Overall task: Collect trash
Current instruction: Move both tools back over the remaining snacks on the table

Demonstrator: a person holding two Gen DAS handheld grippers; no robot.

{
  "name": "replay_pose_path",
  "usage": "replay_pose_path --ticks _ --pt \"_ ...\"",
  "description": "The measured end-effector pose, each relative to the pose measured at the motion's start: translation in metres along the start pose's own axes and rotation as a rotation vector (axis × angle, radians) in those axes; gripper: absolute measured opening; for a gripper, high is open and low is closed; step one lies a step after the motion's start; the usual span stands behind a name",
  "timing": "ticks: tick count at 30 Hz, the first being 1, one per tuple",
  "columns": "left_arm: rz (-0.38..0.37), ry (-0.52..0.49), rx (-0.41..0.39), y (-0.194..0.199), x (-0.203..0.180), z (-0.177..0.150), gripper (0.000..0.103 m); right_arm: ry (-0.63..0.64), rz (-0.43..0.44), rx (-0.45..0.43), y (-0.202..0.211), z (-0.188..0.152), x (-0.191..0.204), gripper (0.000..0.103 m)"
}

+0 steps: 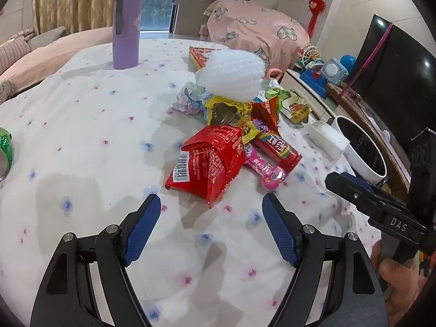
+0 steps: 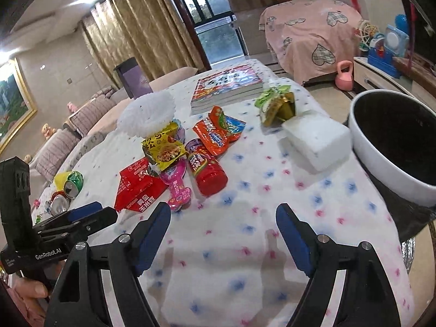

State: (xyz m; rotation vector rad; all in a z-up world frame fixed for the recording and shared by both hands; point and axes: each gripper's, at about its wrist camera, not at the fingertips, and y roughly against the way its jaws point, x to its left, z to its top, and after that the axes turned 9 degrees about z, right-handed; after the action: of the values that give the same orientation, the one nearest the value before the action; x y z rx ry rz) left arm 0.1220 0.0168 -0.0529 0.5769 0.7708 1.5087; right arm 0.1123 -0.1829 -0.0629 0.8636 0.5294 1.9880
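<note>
Hovering above the flower-printed cloth of the desk (image 1: 81,141), the left tool (image 1: 209,204) has its blue-padded fingers spread wide with nothing between them. The right tool (image 2: 223,214) is likewise spread and empty over bare cloth; seen from the left wrist camera, it reaches in from the right edge, with a hand (image 1: 400,280) gripping its handle.

Just beyond the left tool's tips lies the trash pile. Nearest is a red snack bag (image 1: 209,163) with a barcode label, and beside it a pink candy toy (image 1: 268,173) and a red candy tube (image 1: 278,147). Behind these sit a yellow wrapper (image 1: 231,109), an orange-red packet (image 2: 218,133) and some crumpled pastel paper (image 1: 188,98), with a white foam fruit net (image 1: 234,75) resting on top at the back of the heap. A green-and-gold packet (image 2: 275,103) lies apart to the right, touching a white foam block (image 2: 318,141).

Off the desk's right edge stands a white bin (image 2: 376,147) with a dark inside. Crushed cans (image 2: 68,188) lie at the desk's left side. Farther back are a stack of books (image 2: 229,87) and an upright purple tumbler (image 1: 126,27). Past the desk are a bed with a pink heart-patterned cover (image 2: 308,35), tan curtains (image 2: 130,35) and a glass door.
</note>
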Motion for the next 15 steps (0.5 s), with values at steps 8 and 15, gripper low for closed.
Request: replay_pose_path --ticks 8,15 --pt "-0.001 -0.020 0.012 -0.012 -0.001 0.015 0.080 0.055 0.011 0.040 -0.027 0.016 0.007 0.080" --pt "0.021 -0.049 0.011 -0.032 -0.002 0.029 0.080 0.109 0.006 0.073 -0.052 0.033 0.011 0.061"
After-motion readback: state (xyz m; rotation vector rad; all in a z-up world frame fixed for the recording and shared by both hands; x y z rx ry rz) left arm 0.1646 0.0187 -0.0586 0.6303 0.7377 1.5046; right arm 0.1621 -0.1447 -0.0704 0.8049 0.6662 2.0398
